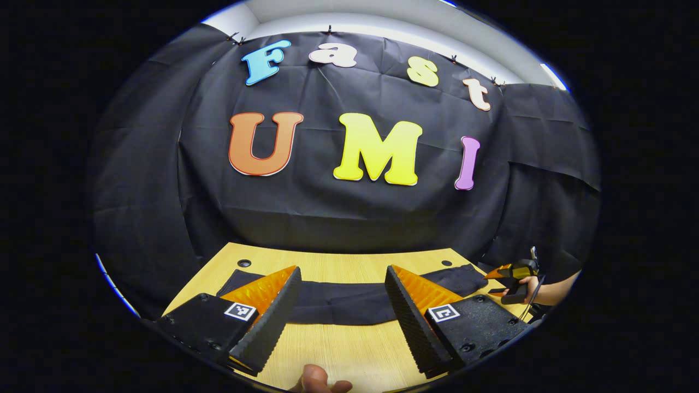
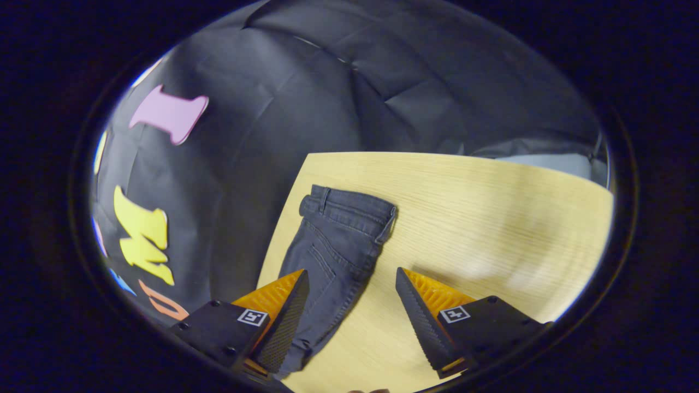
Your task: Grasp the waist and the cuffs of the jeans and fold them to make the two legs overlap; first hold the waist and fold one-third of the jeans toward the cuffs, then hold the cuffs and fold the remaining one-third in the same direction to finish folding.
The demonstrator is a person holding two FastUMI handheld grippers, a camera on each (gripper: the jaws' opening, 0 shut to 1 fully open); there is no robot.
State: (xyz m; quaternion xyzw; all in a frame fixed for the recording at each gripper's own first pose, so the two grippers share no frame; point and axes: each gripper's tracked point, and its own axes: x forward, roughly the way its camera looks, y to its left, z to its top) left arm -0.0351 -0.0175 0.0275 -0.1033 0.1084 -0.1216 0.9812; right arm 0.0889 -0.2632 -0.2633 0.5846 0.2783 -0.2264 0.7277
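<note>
Dark jeans lie flat in a long strip across the wooden table, legs overlapped. My left gripper hovers open above the table's near side, with the jeans' middle seen between its fingers and nothing held. In the right gripper view the jeans run away from me, the waistband at the far end. There my right gripper is open above the table, its left finger over the cloth. In the left gripper view the right gripper shows far right, in a hand, past the jeans' end.
The black cloth wall hangs close behind the table's far edge. Two round holes sit near the tabletop's far corners. A fingertip shows at the bottom of the left gripper view. Bare wood spreads beside the jeans.
</note>
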